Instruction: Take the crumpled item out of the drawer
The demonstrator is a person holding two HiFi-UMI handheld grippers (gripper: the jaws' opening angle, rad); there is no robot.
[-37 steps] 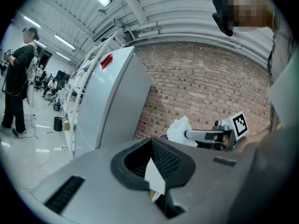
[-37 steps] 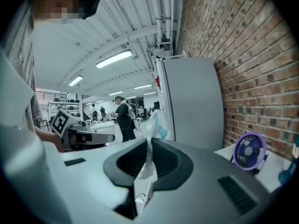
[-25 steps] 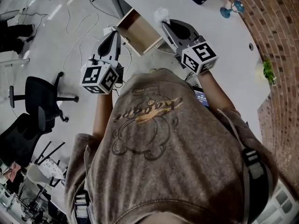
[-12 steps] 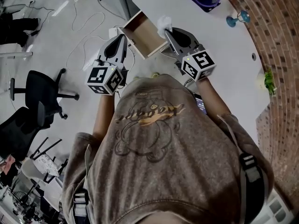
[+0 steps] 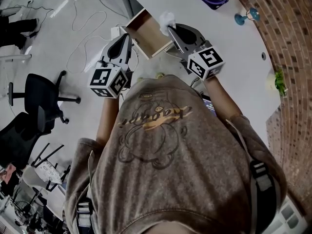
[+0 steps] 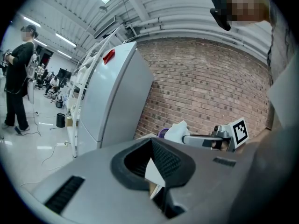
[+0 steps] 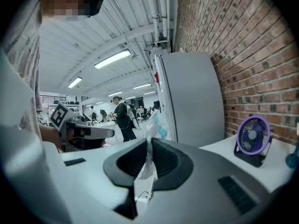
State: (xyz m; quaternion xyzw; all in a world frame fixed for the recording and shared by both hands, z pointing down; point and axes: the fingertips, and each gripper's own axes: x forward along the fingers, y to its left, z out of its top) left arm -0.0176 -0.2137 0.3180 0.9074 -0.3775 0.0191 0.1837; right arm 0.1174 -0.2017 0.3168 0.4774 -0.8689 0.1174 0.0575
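Pinching the crumpled item [image 5: 167, 19] between my right gripper's [image 5: 169, 29] closed jaws, I read it as just right of the drawer [image 5: 146, 33], over the table [image 5: 229, 43] edge, with the left gripper [image 5: 125, 37] on the opposite side.

Shirt print [image 5: 153, 117]: one cursive word across the back, letters not legible.
Cube [image 5: 108, 80] of left hand-held gripper [image 5: 126, 37]: black-and-white square markers, not text.
Cube [image 5: 205, 61] of right hand-held gripper [image 5: 170, 30]: same markers.
Red tag [image 6: 108, 56] on white cabinet [image 6: 117, 97]: too small to read.
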